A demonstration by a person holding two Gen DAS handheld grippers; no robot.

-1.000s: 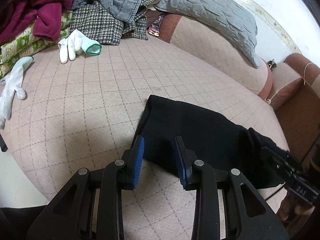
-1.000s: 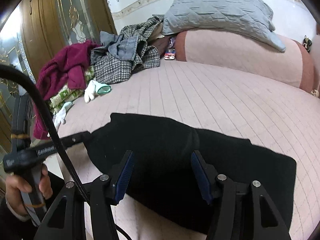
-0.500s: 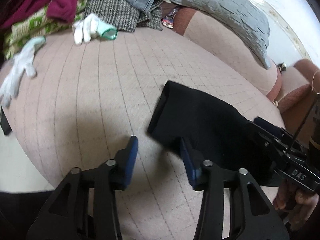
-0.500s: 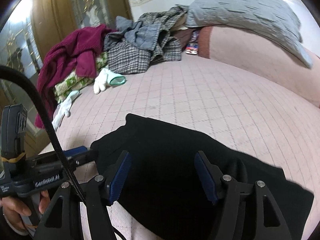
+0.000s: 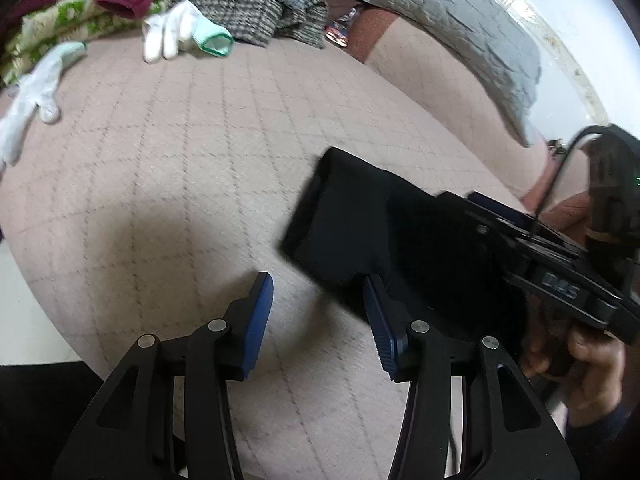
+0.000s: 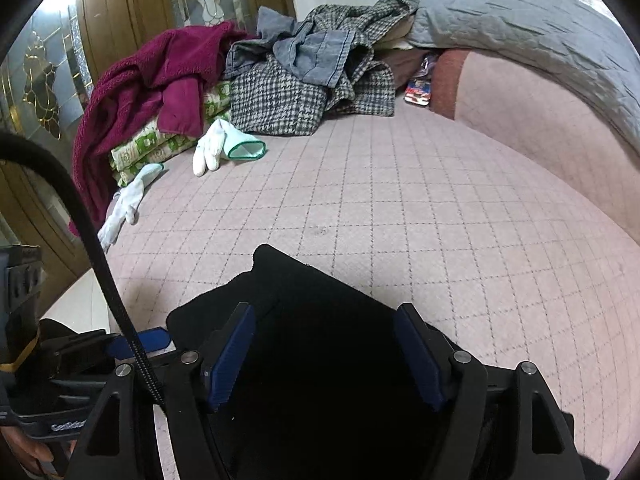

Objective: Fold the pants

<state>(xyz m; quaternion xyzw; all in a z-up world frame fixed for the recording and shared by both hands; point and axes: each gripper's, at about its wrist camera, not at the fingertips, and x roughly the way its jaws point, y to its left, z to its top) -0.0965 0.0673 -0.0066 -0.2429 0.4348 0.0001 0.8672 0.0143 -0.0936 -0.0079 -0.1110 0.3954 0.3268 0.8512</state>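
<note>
Black folded pants (image 5: 352, 232) lie on the pink quilted bed (image 5: 180, 160). My left gripper (image 5: 318, 320) is open and empty; it hovers at the near left edge of the pants, its right finger next to the cloth. My right gripper (image 6: 324, 356) is open over the pants (image 6: 320, 300), which fill the space between its fingers. In the left wrist view the right gripper's body (image 5: 552, 264) lies across the right part of the pants. In the right wrist view the left gripper (image 6: 136, 340) shows at the pants' left edge.
A pile of clothes (image 6: 280, 80) and a maroon garment (image 6: 160, 76) sit at the far left of the bed. Two white gloves (image 6: 220, 146) lie near them. A grey quilted pillow (image 6: 540, 32) rests on the pink headboard cushion. The bed edge (image 5: 36, 300) is close on the left.
The pants have been bunched into a shorter fold, their left edge shifted right. My left gripper has drawn back off the cloth. My right gripper has moved in lower over the pants.
</note>
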